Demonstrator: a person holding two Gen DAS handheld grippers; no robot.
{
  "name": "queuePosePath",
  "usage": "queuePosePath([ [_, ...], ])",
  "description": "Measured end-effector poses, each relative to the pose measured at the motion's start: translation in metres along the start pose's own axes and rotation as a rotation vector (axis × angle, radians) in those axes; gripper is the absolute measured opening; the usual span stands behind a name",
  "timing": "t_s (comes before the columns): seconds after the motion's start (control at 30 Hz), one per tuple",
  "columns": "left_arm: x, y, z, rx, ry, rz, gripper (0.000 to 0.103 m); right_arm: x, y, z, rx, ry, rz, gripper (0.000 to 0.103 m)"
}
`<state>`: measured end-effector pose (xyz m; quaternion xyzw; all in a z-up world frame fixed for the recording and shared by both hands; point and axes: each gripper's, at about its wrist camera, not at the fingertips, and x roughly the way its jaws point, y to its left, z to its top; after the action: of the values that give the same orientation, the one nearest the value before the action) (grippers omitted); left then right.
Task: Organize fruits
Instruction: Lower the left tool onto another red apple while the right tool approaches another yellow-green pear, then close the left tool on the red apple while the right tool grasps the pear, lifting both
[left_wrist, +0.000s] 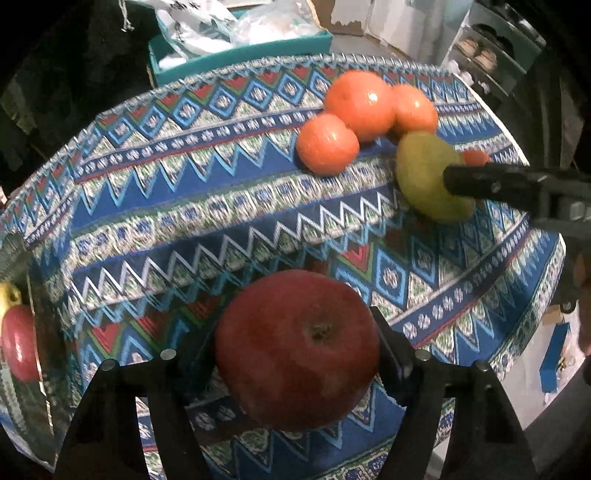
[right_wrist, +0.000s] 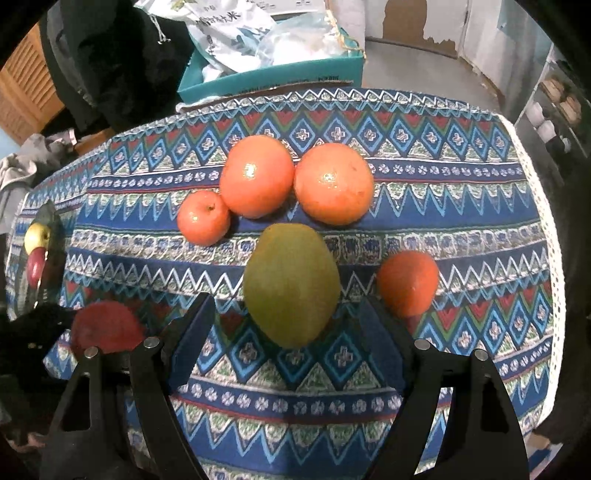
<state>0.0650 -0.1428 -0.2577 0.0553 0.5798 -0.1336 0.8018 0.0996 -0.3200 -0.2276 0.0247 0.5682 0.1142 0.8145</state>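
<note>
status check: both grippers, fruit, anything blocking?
Left gripper clamped on red apple. Right gripper open, straddling green mango, not gripping. Small orange sits close beside right finger.

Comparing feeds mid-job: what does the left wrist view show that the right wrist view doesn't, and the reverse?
Left wrist only: the whole round dark-red apple between the left gripper fingers, stem pit showing.

Right wrist only: the whole oval green mango ahead of the open right gripper, untouched, and the complete small orange tangerine beside it.

Both: three orange fruits clustered on the blue patterned tablecloth, plus the teal cardboard box behind.
</note>
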Motion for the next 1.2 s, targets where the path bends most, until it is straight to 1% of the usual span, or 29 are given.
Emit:
queuePosePath([
  [0.23, -0.008, 0.02, 0.016, -0.055, -0.04, 0.003, 0.076, 0.025, -0.004, 0.015, 0.019, 0.018, 0.02, 0.081],
  [0.47, -0.011, 0.035, 0.019, -0.094, -0.055, 0.006, 0.076, 0.047, 0.001, 0.022, 0.001, 0.073, 0.013, 0.08],
  [0.5, -0.011, 0.036, 0.019, -0.098, -0.053, 0.004, 0.076, 0.049, 0.002, 0.022, -0.002, 0.075, 0.011, 0.078],
  [0.53, -0.012, 0.037, 0.018, -0.1, -0.055, 0.004, 0.076, 0.051, 0.003, 0.022, -0.011, 0.078, -0.006, 0.074],
  [0.6, -0.012, 0.038, 0.018, -0.097, -0.057, 0.006, 0.076, 0.055, 0.003, 0.022, -0.019, 0.095, -0.039, 0.069],
  [0.67, -0.012, 0.039, 0.018, -0.101, -0.058, 0.007, 0.076, 0.057, 0.003, 0.021, -0.012, 0.099, -0.038, 0.069],
  [0.87, -0.019, 0.04, 0.017, -0.104, -0.06, 0.004, 0.076, 0.057, 0.009, 0.015, -0.045, 0.101, -0.064, 0.068],
  [1.0, -0.029, 0.039, 0.017, -0.102, -0.08, 0.001, 0.076, 0.043, 0.009, 0.006, -0.042, 0.064, -0.064, 0.068],
  [1.2, -0.046, 0.035, 0.019, -0.091, -0.111, 0.002, 0.076, 0.014, 0.016, 0.003, -0.041, 0.004, -0.051, 0.068],
])
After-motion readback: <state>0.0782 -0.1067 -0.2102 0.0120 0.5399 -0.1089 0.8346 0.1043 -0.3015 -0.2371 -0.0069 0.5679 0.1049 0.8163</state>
